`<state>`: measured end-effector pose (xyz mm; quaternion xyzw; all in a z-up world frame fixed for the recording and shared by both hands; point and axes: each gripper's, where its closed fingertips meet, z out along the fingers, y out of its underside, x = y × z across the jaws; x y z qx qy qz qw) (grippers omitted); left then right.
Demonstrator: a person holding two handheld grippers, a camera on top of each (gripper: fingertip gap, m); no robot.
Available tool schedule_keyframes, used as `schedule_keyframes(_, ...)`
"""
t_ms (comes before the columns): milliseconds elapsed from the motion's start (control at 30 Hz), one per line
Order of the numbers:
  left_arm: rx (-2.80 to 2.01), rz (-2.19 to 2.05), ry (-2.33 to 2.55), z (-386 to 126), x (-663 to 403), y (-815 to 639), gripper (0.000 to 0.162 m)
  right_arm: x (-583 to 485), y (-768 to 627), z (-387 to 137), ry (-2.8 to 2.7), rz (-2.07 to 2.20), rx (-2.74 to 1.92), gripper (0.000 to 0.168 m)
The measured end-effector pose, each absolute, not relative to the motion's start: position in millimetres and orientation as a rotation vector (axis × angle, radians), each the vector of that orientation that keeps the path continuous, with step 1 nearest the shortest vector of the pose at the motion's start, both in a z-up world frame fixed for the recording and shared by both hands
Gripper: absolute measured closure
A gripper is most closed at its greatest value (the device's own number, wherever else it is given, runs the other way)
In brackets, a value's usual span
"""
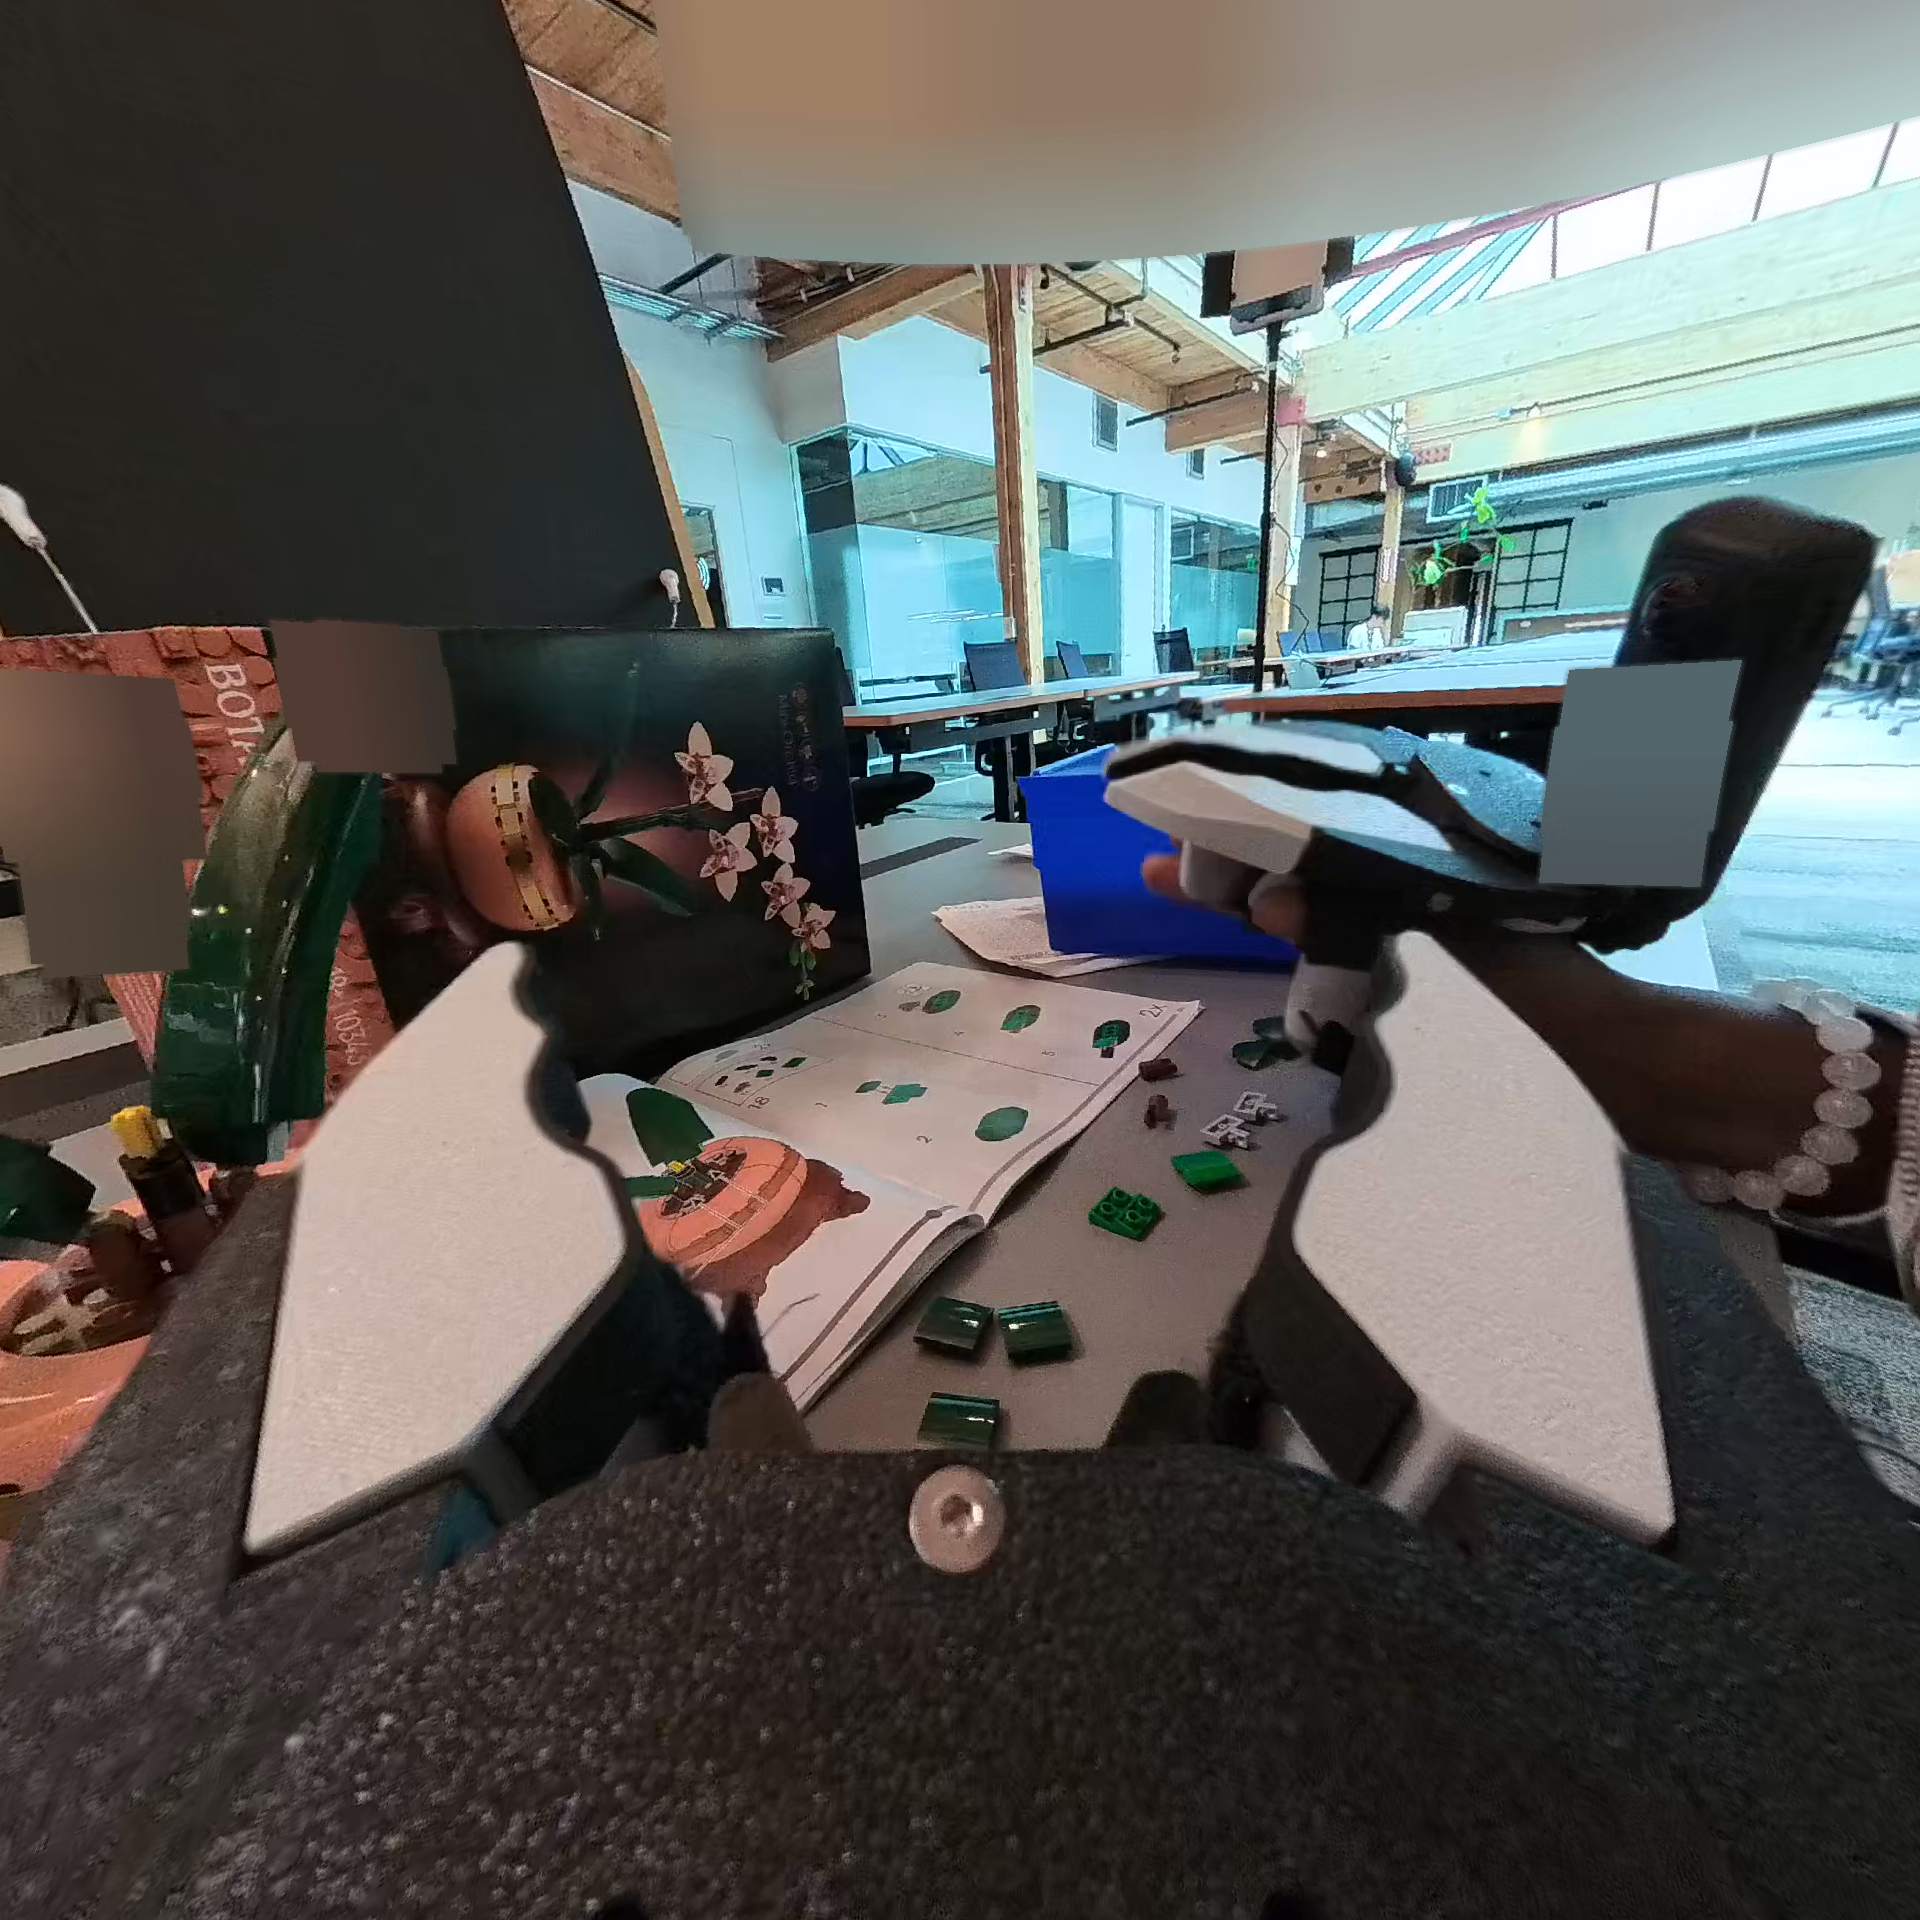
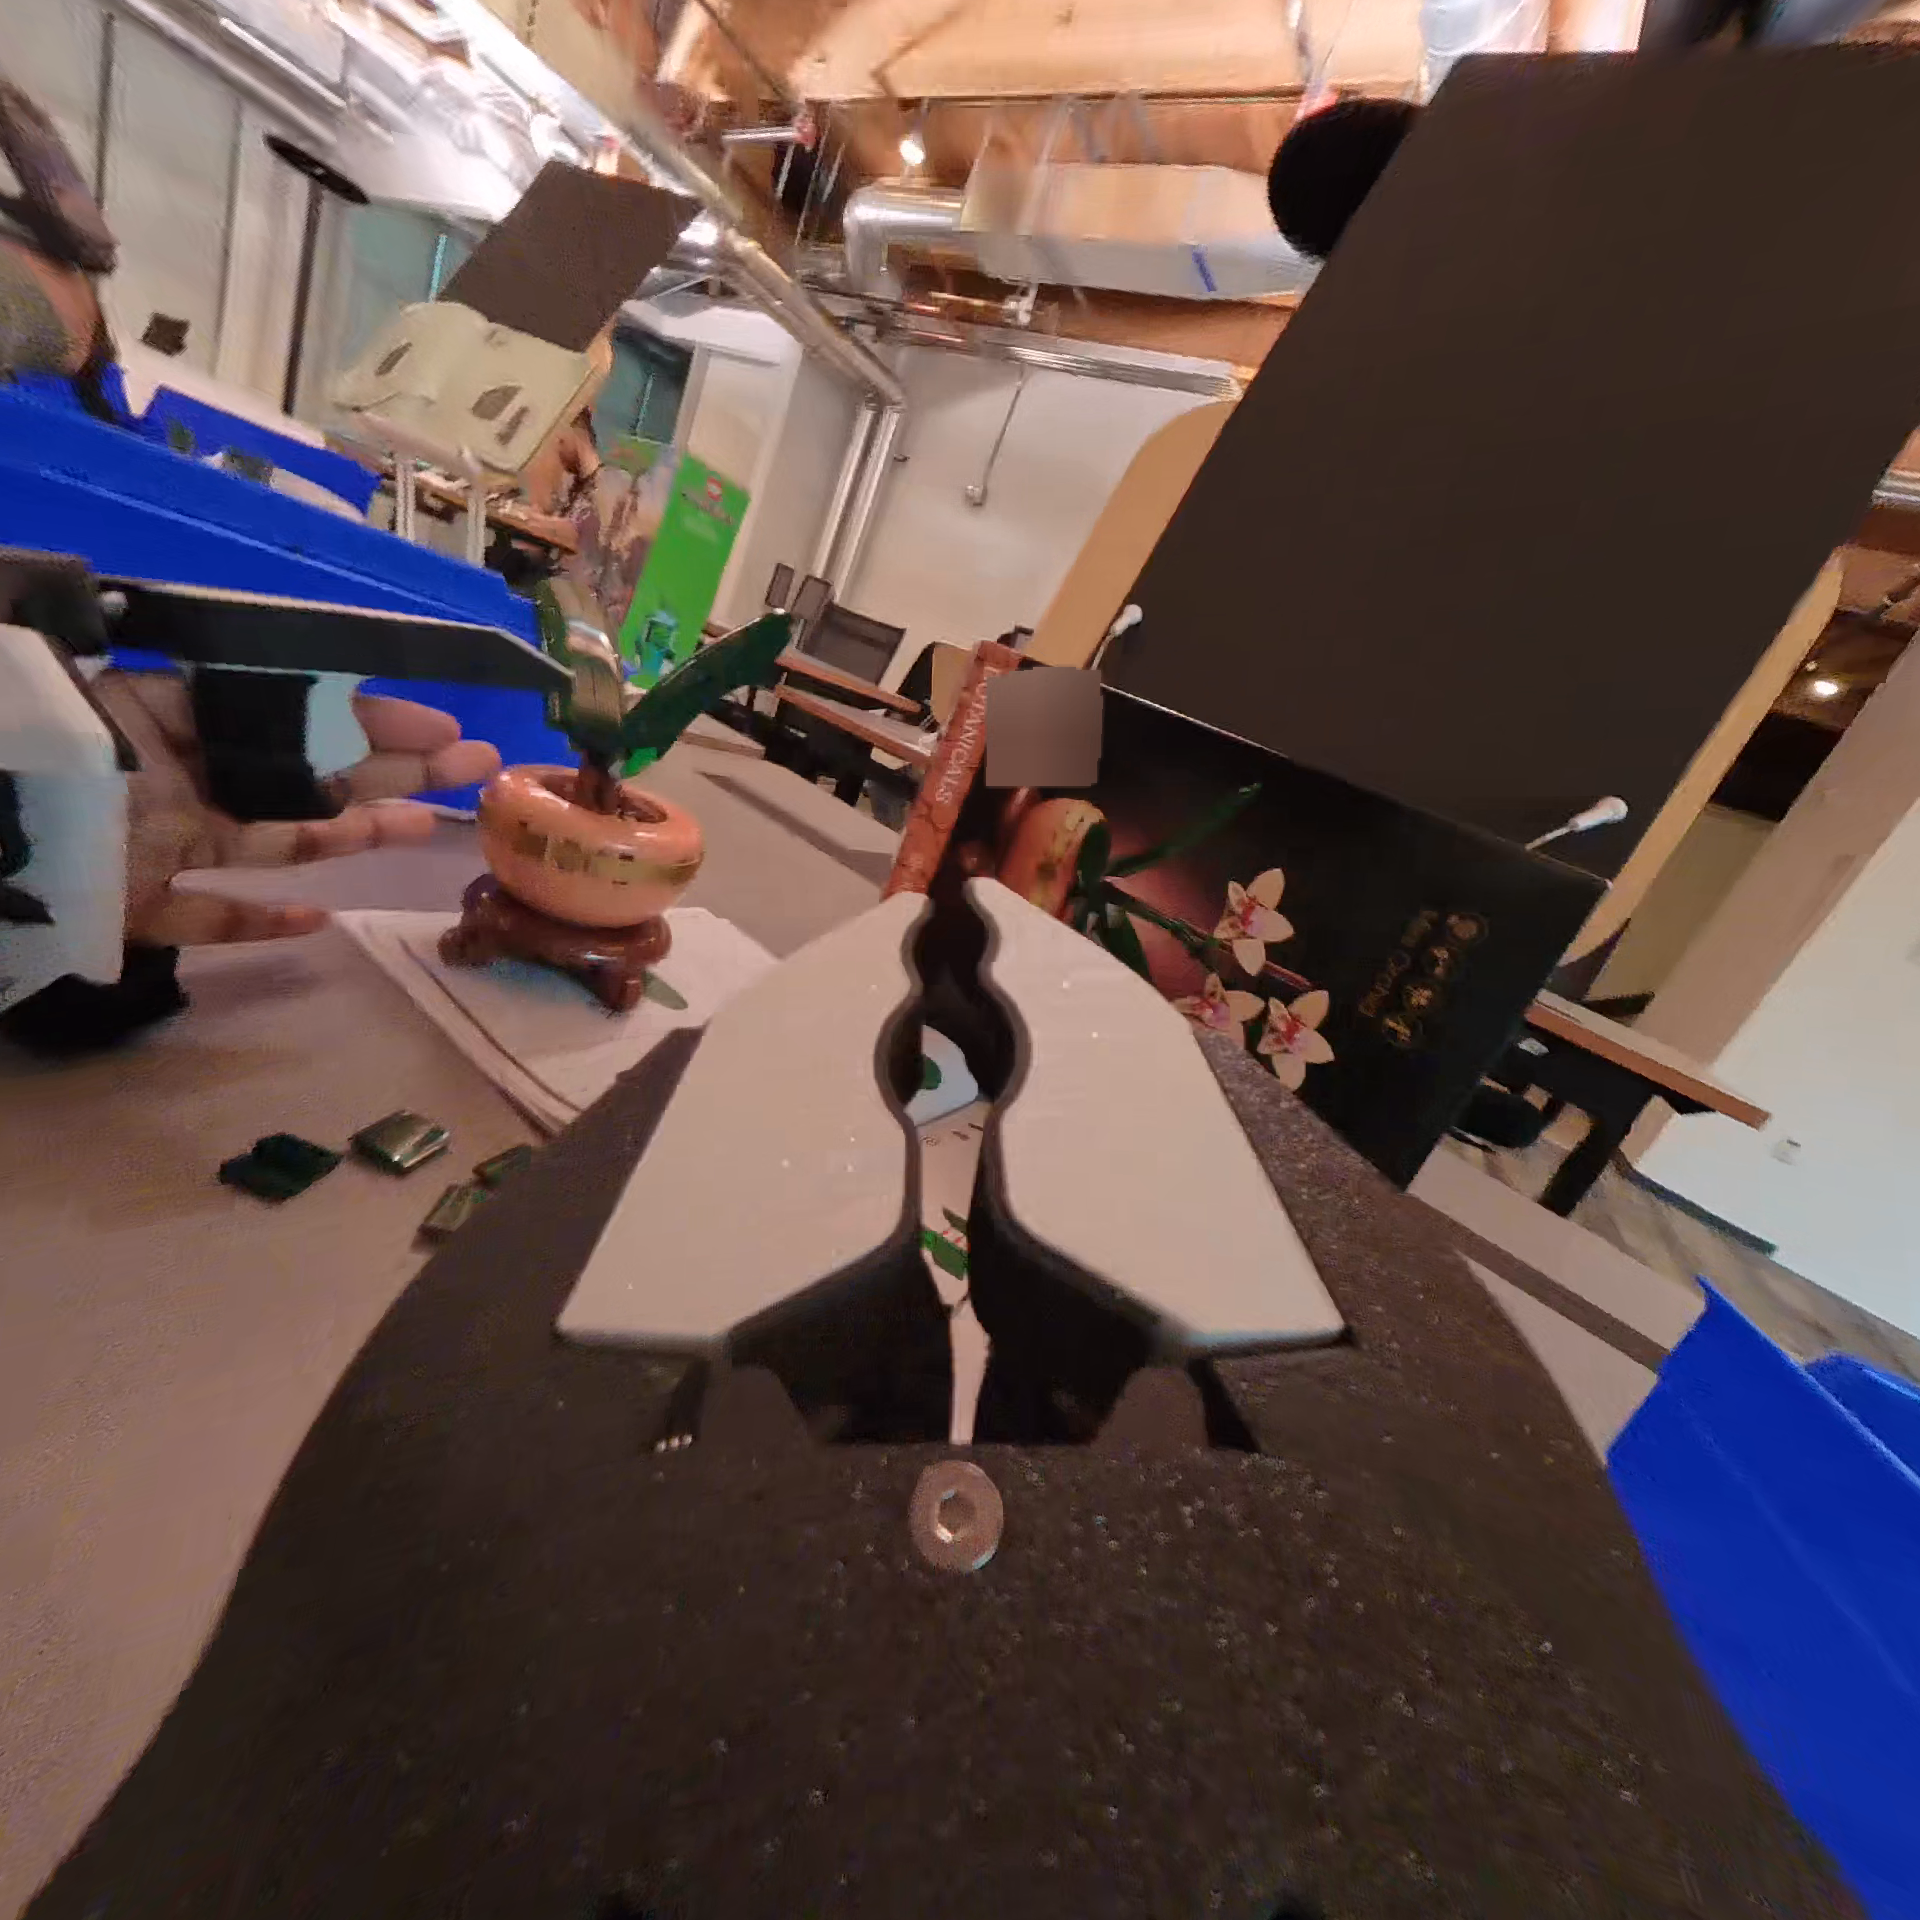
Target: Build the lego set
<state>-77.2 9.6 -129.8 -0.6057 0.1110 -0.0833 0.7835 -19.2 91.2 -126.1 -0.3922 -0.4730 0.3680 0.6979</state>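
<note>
Your grey bench (image 1: 1049,1236) carries the dark orchid set box (image 1: 665,831), standing behind the open instruction booklet (image 1: 914,1101). The peach pot model (image 2: 587,842) with green leaves sits at the booklet's left end. Your left hand-held gripper (image 1: 940,1049) is spread wide and empty; your right hand-held gripper (image 2: 951,914) is nearly closed, gripping nothing visible. Loose green tiles (image 1: 987,1335) lie beside the booklet.

The pot (image 2: 587,831) is glossy peach-pink with a band of gold bricks, on a dark brown stand (image 2: 556,945); its leaves (image 2: 707,681) are deep green. The box (image 1: 665,821) is black, printed with white-and-pink orchid blooms. Loose tiles (image 1: 992,1330) are dark green, two bricks (image 1: 1125,1211) brighter green. The bin (image 1: 1101,883) is saturated blue, the table (image 1: 1081,1257) grey. Both grippers' fingers (image 1: 436,1257) are white on speckled black bodies.
</note>
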Motion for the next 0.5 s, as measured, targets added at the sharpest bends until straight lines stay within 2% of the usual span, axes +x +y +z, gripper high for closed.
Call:
schedule_keyframes(67, -1.276, -0.177, 0.269, -128, -76, 5, 0.051, -18, 91, -124, -1.032, 0.847, -0.871, 0.168)
schedule_keyframes(167, -1.213, -0.125, 0.295, -122, -77, -3, 0.113, -21, 87, -126, -1.051, 0.906, -0.875, 0.167)
schedule_keyframes(233, -1.199, -0.105, 0.297, -120, -78, -6, 0.162, -20, 88, -123, -1.022, 0.917, -0.868, 0.154)
schedule_keyframes(300, -1.221, -0.098, 0.297, -124, -79, -5, 0.162, -14, 95, -112, -0.908, 0.914, -0.841, 0.106)
schedule_keyframes(367, -1.224, -0.075, 0.3, -125, -80, -5, 0.162, -4, 97, -105, -0.852, 0.907, -0.815, 0.124)
schedule_keyframes(400, -1.223, -0.057, 0.297, -125, -81, -5, 0.162, 0, 91, -103, -0.885, 0.915, -0.783, 0.168)
schedule_keyframes(433, -1.227, -0.046, 0.291, -125, -82, -4, 0.154, 1, 88, -102, -0.888, 0.951, -0.769, 0.168)
schedule_keyframes(500, -1.241, -0.042, 0.259, -126, -87, -2, 0.108, -3, 90, -106, -0.888, 1.022, -0.812, 0.167)
